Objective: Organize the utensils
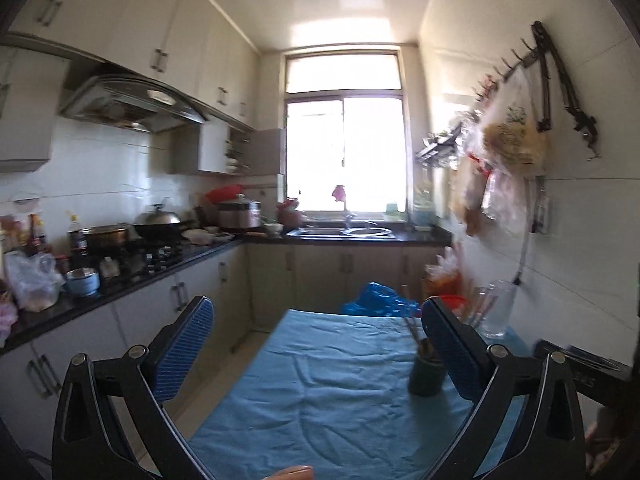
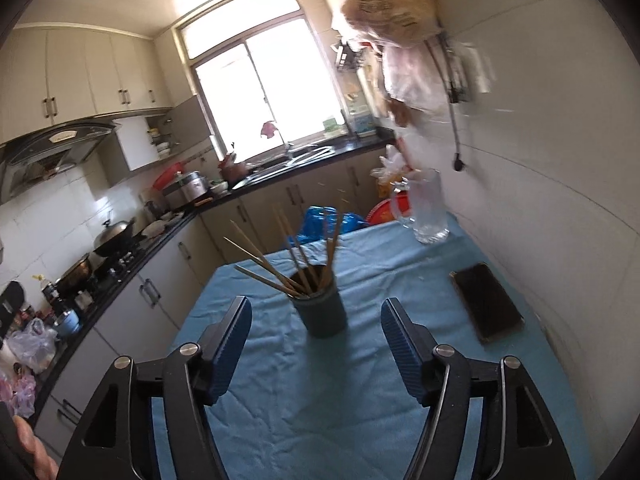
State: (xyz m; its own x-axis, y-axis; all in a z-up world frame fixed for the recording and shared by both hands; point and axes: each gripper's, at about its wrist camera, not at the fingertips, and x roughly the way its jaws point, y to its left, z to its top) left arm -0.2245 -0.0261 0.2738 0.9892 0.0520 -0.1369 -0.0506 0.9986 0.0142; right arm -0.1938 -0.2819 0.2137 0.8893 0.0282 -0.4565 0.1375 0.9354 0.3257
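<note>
A dark green holder [image 2: 322, 312] stands upright on the blue tablecloth [image 2: 360, 400] with several wooden chopsticks [image 2: 296, 260] fanned out of its mouth. My right gripper [image 2: 316, 344] is open just in front of the holder, nothing between its blue pads. In the left wrist view the same holder [image 1: 426, 376] sits partly behind the right finger, its chopsticks [image 1: 412, 326] poking up. My left gripper [image 1: 318, 344] hangs wide open above the cloth [image 1: 320, 380], empty, to the left of the holder.
A clear glass pitcher [image 2: 430, 216] stands at the table's far right by the wall, a dark flat object [image 2: 486, 306] nearer. Blue plastic bags [image 2: 324, 220] lie past the far edge. A crowded counter [image 1: 120, 276] with stove and pots runs along the left; bags hang on the right wall [image 1: 508, 136].
</note>
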